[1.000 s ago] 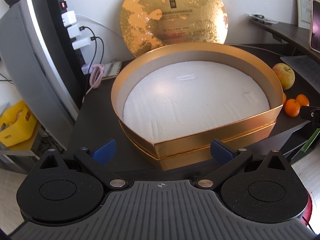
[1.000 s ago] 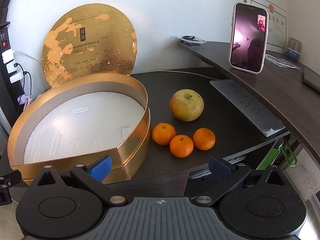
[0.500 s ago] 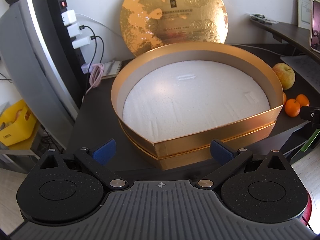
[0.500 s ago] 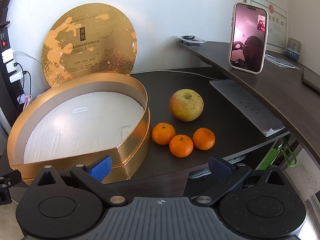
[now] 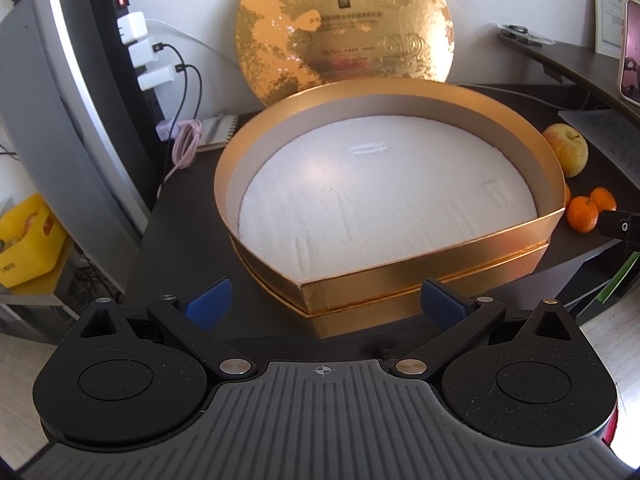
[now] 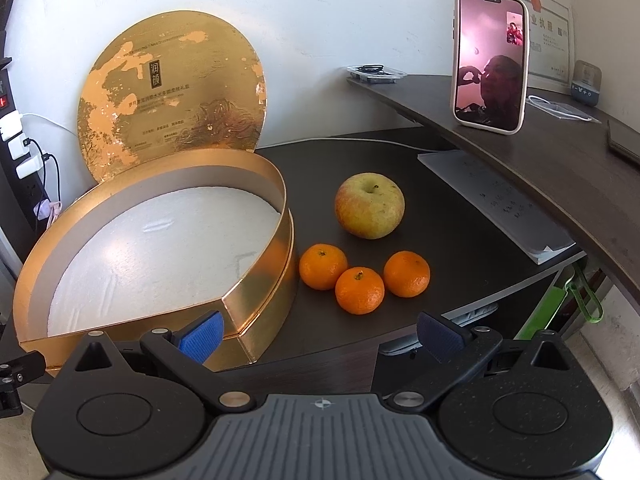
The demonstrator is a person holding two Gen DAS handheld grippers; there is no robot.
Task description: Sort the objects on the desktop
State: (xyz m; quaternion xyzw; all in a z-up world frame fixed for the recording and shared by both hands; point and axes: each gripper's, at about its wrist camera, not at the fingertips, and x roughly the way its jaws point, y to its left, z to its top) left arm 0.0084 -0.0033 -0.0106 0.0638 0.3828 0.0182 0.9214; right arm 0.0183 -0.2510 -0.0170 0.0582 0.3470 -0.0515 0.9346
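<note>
a: where's the fruit from your tools?

b: all of it sits on the surface (image 6: 460,216) by the right edge of the gold box (image 6: 256,312). the apple (image 6: 370,210) lies farther back; three oranges cluster nearer the front edge, the left orange (image 6: 323,266) just beside the box wall, the middle orange (image 6: 359,290) nearest you, the right orange (image 6: 407,274) beside it.

a: which tool is nearer?

b: your right tool (image 6: 320,334). its view has the oranges almost dead ahead, a little right of centre. your left tool (image 5: 326,300) faces the box's front corner, and from there the fruit is far off to the right, behind the box wall.

a: are they holding anything?

b: no. both tools stand wide apart with nothing between the blue pads (image 6: 200,336).

a: and the box?

b: it holds only white foam (image 5: 380,200); the lid (image 6: 172,92) leans on the wall at the back edge.

a: so what does the scene tell you?

b: fruit out, box bare. that fits fruit meant for the box, or fruit just sorted out of it; you can't tell which from here. either way, any reach for fruit is a job for your right side, straight forward.
</note>
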